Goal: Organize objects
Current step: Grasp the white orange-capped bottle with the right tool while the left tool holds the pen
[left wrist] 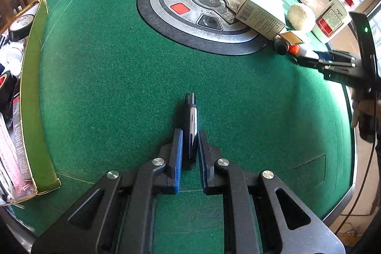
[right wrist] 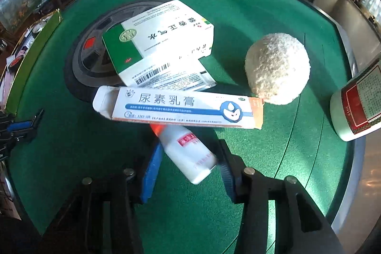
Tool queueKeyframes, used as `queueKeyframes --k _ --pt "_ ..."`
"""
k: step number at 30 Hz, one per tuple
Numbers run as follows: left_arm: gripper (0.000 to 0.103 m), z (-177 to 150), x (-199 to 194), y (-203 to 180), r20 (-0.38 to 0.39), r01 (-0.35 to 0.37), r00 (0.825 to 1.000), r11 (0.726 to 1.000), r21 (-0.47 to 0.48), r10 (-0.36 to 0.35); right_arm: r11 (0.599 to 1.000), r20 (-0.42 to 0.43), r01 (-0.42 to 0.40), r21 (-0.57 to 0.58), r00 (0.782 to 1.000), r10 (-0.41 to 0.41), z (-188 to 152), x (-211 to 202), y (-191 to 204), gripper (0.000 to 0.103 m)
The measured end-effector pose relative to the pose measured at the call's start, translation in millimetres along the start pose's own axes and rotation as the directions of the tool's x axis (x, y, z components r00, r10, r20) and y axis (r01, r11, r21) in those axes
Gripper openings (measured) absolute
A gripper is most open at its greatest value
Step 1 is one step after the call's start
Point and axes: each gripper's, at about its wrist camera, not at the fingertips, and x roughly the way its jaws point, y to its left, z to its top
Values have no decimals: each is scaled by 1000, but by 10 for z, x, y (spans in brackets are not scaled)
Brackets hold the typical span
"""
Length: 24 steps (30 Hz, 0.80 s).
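A slim black cylindrical piece with a threaded tip (left wrist: 191,127) is pinched between the blue-padded fingers (left wrist: 177,154) of the left gripper (left wrist: 190,154), above the green tabletop (left wrist: 107,68). An open box (left wrist: 31,97) already filled with rolls and packets is seen at the left edge of the tabletop.

In the right wrist view, the fingers (right wrist: 152,168) of the right gripper (right wrist: 188,166) are spread on either side of a small white bottle with an orange cap (right wrist: 188,154), which lies on the felt; whether the pads touch it cannot be told. One end of the bottle is covered by a long white carton (right wrist: 181,106) (blue print on its face). Behind it lie a green-and-white medicine box (right wrist: 162,44) and a fluffy white ball (right wrist: 277,72), with a white jar (right wrist: 357,104) at the right edge.
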Motion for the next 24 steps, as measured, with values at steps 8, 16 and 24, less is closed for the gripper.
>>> queueKeyframes --k 8,16,24 --pt "11 -49 11 -99 37 -4 999 998 67 1 970 42 -164 179 986 159 -754 -274 569 26" --pt "11 -287 -87 -56 24 48 998 996 72 -49 955 73 -241 173 970 232 -1089 -488 1256 26" --pt "11 -382 -315 114 46 62 997 995 80 -65 952 73 -257 165 966 248 -852 -593 1551 26"
